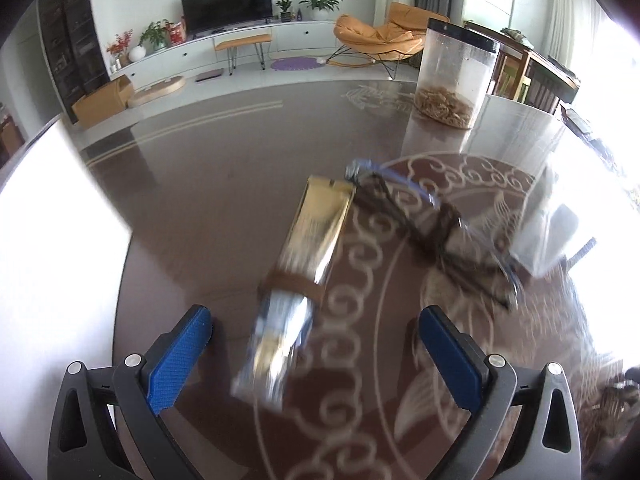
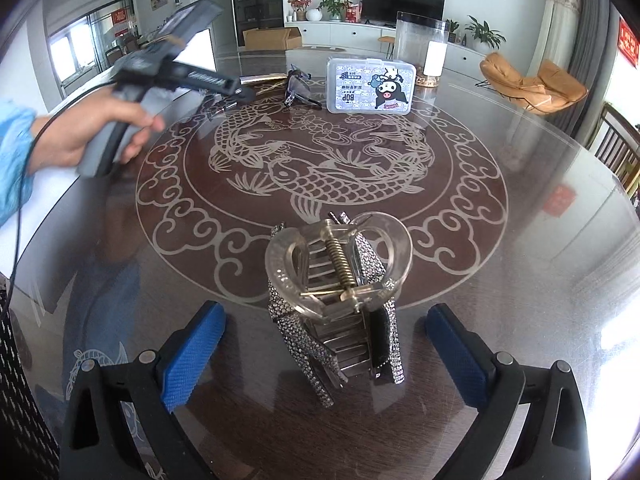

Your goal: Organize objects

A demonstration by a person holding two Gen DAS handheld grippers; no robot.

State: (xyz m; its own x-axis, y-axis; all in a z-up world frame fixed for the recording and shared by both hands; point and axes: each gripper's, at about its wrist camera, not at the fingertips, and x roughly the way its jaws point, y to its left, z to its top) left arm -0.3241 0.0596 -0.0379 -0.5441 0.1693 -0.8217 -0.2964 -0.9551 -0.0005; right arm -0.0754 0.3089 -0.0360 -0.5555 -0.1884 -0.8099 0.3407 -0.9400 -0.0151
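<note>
In the left wrist view, a gold and silver tube (image 1: pixel 298 276) with a brown band lies on the glass table, between the fingers of my open left gripper (image 1: pixel 314 320). Clear safety glasses (image 1: pixel 424 224) lie just beyond it to the right. In the right wrist view, a rhinestone hair claw clip (image 2: pixel 340 304) stands on the table between the fingers of my open right gripper (image 2: pixel 326 320). Further away lie the glasses (image 2: pixel 298 88) and a clear plastic box (image 2: pixel 370 86) with a cartoon label. The left gripper (image 2: pixel 236 88) is held by a hand at the left.
A tall clear canister (image 1: pixel 456 72) with a black lid and beige contents stands at the table's far side, also in the right wrist view (image 2: pixel 420 48). The round glass table (image 2: pixel 520 240) has a fish pattern. Chairs stand at the right edge.
</note>
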